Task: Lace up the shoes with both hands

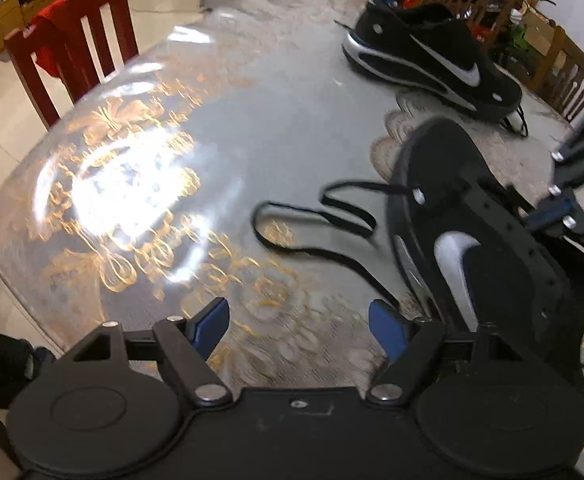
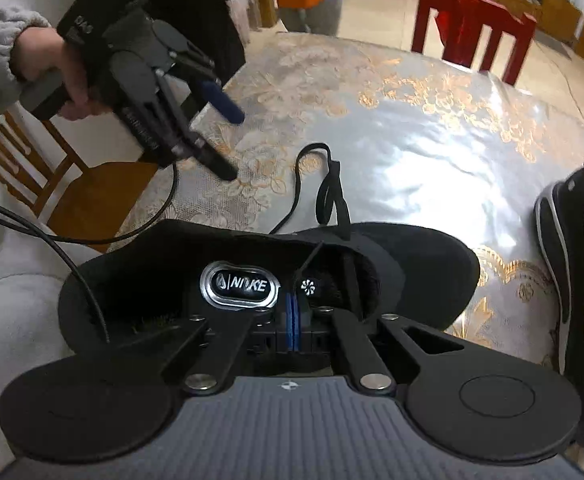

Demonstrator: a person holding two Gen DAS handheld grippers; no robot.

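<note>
Shoes sit on a glossy floral table [image 1: 251, 92]: the near shoe [image 2: 412, 264] lies at the table's front edge with its opening facing the right wrist camera, the far shoe [image 1: 432, 56] well apart behind it. From left to right, the left gripper [image 1: 298, 326] hangs over bare tabletop with its blue pads spread wide and nothing between them; a loose black lace [image 1: 312, 236] loops just beyond. The right gripper [image 2: 292, 320] has its pads pressed together inside the near shoe's opening, possibly pinching a thin lace end, though darkness hides this.
</note>
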